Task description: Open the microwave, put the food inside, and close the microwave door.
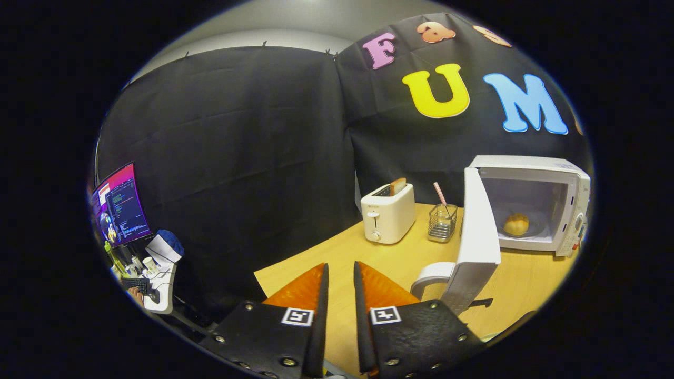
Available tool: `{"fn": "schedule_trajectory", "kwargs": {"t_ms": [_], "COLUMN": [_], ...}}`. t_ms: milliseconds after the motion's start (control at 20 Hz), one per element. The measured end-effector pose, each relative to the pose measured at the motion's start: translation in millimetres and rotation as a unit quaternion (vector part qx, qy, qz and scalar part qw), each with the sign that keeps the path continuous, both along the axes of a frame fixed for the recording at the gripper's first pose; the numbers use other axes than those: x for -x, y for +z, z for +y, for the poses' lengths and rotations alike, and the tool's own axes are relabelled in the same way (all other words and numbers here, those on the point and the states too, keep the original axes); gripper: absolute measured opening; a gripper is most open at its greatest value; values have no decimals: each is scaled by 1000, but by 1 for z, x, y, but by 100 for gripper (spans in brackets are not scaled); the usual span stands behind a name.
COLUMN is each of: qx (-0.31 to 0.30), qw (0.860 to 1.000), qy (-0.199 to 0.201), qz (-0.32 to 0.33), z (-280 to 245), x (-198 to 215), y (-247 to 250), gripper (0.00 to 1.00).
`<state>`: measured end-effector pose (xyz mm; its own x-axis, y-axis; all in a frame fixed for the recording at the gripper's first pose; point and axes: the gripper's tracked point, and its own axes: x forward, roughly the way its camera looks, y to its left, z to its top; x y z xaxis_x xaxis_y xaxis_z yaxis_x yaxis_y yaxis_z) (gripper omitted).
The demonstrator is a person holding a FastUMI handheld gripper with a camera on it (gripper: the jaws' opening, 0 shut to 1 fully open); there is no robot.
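A white microwave [571,181] stands on the wooden table [526,279], beyond my fingers and off to the right. Its door [476,237] is swung wide open toward me, with the curved handle [432,276] at its near edge, just right of my right finger. A round golden bun [516,225] lies on the turntable inside the cavity. My gripper [340,266] hovers over the table's near part, left of the door. Its fingers stand a narrow gap apart, open, with nothing between them.
A white toaster [388,213] with a slice of toast [398,185] in it stands ahead of my fingers. A wire holder [441,222] with a pink utensil sits between toaster and door. Beyond the table's left edge are a monitor [120,205] and a hand [136,296] at a keyboard.
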<state>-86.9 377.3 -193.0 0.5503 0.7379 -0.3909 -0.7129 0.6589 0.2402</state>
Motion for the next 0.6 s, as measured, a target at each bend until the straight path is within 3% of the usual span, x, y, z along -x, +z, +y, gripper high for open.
{"fn": "schedule_trajectory", "kwargs": {"t_ms": [100, 600], "qx": [17, 60], "qw": [999, 996], "qy": [-30, -68], "qz": [-1, 16], "z": [-11, -51], "x": [-14, -25], "y": [-16, -43], "gripper": [2, 1]}}
